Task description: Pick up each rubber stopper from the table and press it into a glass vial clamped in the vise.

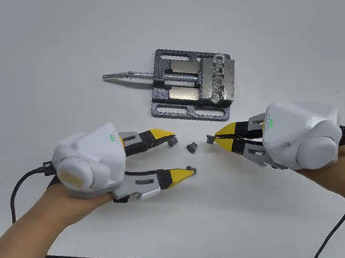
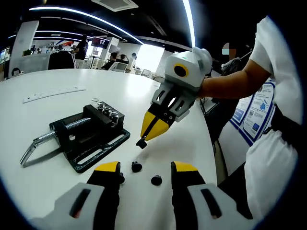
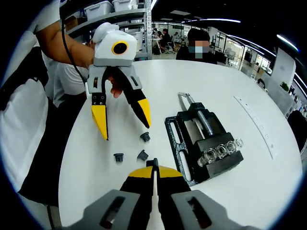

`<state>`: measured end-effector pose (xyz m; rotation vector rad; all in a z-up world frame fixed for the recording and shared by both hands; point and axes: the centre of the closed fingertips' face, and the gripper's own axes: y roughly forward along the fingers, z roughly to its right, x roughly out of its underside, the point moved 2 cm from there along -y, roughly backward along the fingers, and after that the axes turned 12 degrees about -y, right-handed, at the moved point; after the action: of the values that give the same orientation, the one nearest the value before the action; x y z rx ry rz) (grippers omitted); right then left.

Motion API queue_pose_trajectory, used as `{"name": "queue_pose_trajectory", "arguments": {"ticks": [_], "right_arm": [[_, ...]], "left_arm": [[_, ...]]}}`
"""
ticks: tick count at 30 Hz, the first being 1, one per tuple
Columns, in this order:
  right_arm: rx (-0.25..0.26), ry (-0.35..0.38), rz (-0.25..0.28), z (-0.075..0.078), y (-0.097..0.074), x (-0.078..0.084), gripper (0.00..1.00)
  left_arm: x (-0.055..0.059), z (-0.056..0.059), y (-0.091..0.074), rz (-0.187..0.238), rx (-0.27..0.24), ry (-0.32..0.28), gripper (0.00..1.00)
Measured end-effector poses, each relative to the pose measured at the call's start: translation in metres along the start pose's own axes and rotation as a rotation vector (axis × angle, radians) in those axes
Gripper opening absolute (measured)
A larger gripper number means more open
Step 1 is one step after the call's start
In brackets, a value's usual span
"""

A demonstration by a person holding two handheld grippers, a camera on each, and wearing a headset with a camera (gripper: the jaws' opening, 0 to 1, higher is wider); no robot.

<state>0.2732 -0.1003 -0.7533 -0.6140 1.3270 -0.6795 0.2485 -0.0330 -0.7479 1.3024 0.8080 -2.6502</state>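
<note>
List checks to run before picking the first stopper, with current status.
1. Jaws of the left gripper open for a pick: ok.
2. Jaws of the right gripper open: not ok, shut.
3. Loose stoppers on the table, between the grippers: ok, three seen.
4. Four vials in a row in the vise: ok.
5. Vial mouths unplugged: ok, none looks stoppered.
6. Clamp tight enough for pressing: cannot tell.

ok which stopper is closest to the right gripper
The stopper right in front of the shut right gripper; the other two lie farther off, over by the open left gripper.
</note>
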Motion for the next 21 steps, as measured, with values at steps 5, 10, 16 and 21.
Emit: {"name": "queue_pose_trajectory", "arguments": {"ticks": [5,10,16,21], "right_arm": [[0.011,-0.012,0.010,0.005,-0.001,-0.006,0.01],[0.023,-0.019,0.020,0.010,-0.001,-0.012,0.01],[0.035,-0.029,0.030,0.015,-0.001,-0.019,0.01],[0.041,-0.037,0.035,0.017,0.001,-0.022,0.01]], "left_arm": [[0.000,-0.006,0.008,-0.018,-0.026,-0.019,0.33],[-0.007,-0.007,0.015,-0.018,-0.025,-0.038,0.26],[-0.016,-0.010,0.020,-0.001,-0.037,-0.085,0.20],[-0.022,-0.011,0.025,0.003,-0.048,-0.143,0.18]]}}
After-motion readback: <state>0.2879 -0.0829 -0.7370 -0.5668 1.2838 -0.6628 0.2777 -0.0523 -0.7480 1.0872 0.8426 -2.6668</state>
